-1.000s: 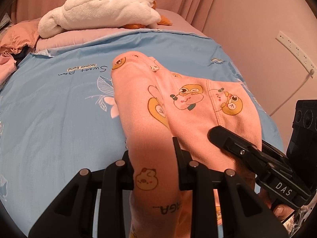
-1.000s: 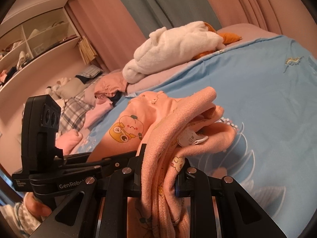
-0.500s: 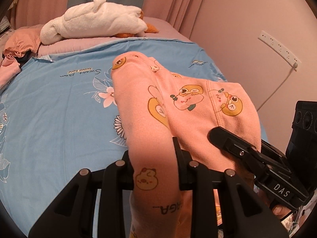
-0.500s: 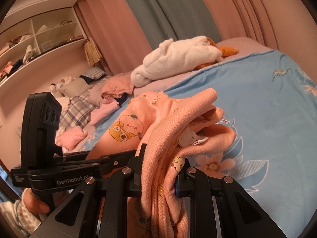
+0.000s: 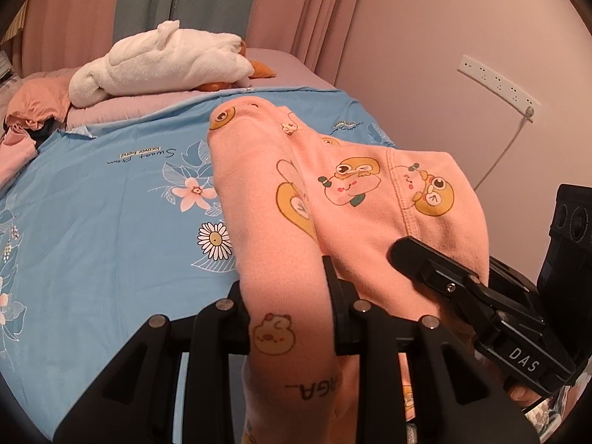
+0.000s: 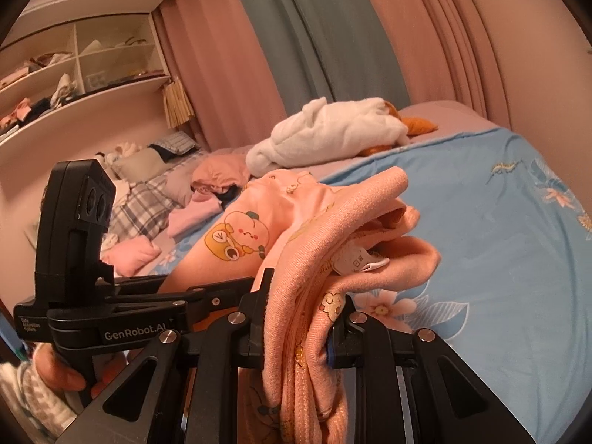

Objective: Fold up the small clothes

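Holding the peach garment (image 5: 333, 199) bunched in both tongs above the blue bedsheet (image 5: 92, 229), I risk losing it: the thick folds could slip or land crooked. Left tongs (image 5: 285, 288) tilt down, clamped on cloth; right tongs (image 6: 299, 318), flatter, grip the waistband beside them.

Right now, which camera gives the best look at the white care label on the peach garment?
The right wrist view. There the care label pokes out of the bunched folds of the peach garment just above the right gripper, printed symbols facing the lens. The left wrist view shows only the garment's cartoon-printed outside; no label appears.
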